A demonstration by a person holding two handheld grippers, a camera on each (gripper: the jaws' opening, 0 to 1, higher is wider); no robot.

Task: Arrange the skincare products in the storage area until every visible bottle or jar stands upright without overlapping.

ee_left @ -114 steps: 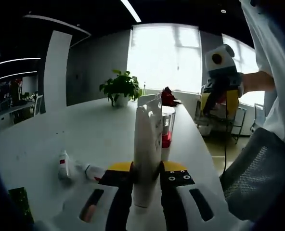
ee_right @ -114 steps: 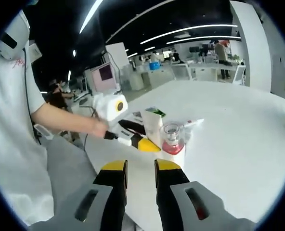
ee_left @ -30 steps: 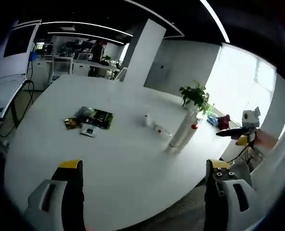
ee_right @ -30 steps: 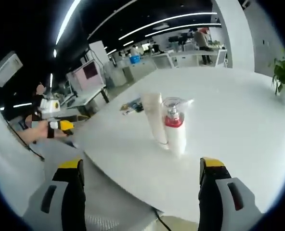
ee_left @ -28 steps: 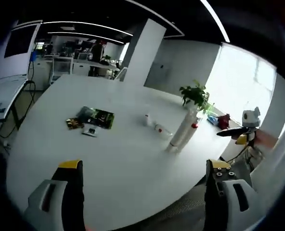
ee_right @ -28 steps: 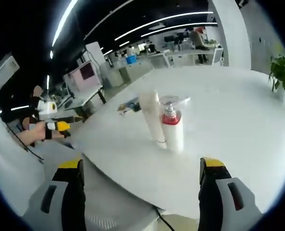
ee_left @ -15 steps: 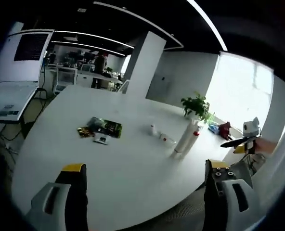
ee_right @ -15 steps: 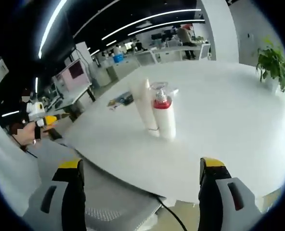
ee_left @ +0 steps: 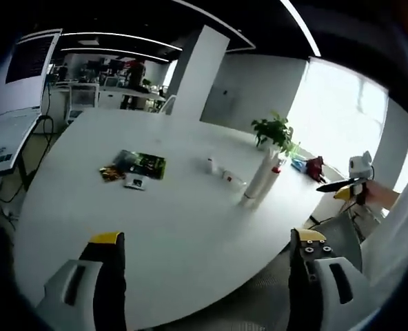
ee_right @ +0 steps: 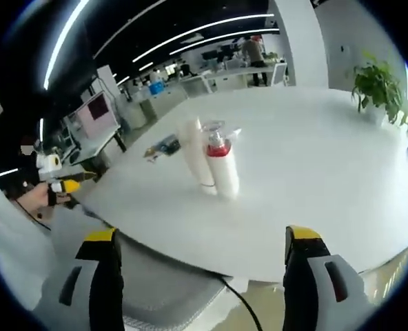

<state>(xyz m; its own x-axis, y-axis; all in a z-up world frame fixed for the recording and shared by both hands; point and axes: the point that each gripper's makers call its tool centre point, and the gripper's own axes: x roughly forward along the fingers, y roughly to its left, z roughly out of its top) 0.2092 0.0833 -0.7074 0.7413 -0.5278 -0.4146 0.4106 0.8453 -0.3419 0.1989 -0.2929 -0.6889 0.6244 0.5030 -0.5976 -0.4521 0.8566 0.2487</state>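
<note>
A: Status. Your left gripper (ee_left: 202, 249) and right gripper (ee_right: 200, 246) both have their jaws spread wide and hold nothing. Both are off the near edge of the white tabletop (ee_left: 156, 227), well apart from the products.

B: Where do the products sit?

A: In the right gripper view a white tube (ee_right: 196, 158) stands upright just beside a pump bottle (ee_right: 221, 165) with a red collar; whether they touch, you cannot tell. In the left gripper view the same pair reads as one leaning column (ee_left: 261, 181), likely lens distortion. Near it, a small white bottle (ee_left: 209, 165) stands and a second small bottle (ee_left: 233, 181) appears to lie on its side. A dark packet (ee_left: 141, 164) with a few small items lies further left.

B: Next step, by your reading?

A: Probably the lying bottle. Advice: bring your left gripper in low over the tabletop, line the jaws across the bottle's body, close gently, then tip it up and set it down clear of its neighbour. Keep your right gripper out of the way of the tall pair, which look easy to knock.
</note>
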